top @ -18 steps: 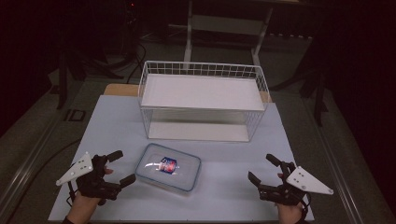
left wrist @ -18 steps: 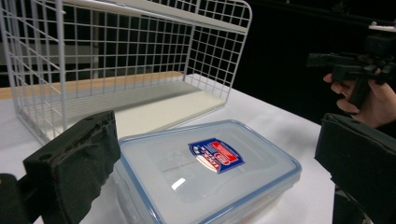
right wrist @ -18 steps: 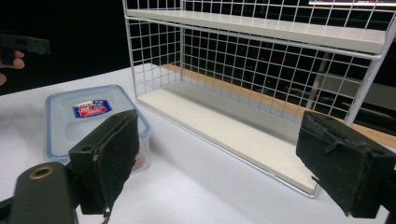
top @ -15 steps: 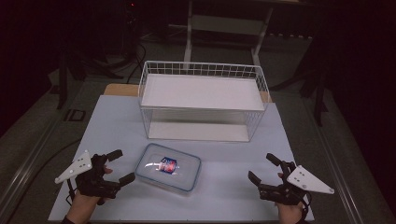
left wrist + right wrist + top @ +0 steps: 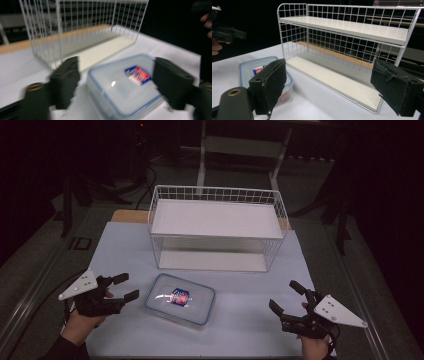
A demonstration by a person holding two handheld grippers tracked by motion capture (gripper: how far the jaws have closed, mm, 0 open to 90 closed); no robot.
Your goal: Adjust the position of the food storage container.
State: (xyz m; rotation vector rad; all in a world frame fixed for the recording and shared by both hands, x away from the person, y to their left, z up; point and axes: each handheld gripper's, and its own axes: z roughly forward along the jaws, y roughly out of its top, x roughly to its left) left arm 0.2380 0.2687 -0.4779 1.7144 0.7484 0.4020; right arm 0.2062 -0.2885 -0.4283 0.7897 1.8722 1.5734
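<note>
A clear lidded box point(image 5: 180, 298) is seen on the table point(image 5: 125, 245), low and left of centre in the high view, in front of a white wire rack point(image 5: 217, 227). A small packet point(image 5: 179, 297) lies inside. The left gripper point(image 5: 125, 287) is held open just beside the box, its jaws framing it in the left gripper view; the right gripper point(image 5: 286, 297) is open, well apart. The box is judged stiff, light and smooth, perhaps slippery; it is best gripped across its short sides, below the lid rim.

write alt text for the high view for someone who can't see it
A clear lidded container lies on a white table in front of a white wire shelf rack. The open left gripper and open right gripper flank it, touching nothing.
</note>
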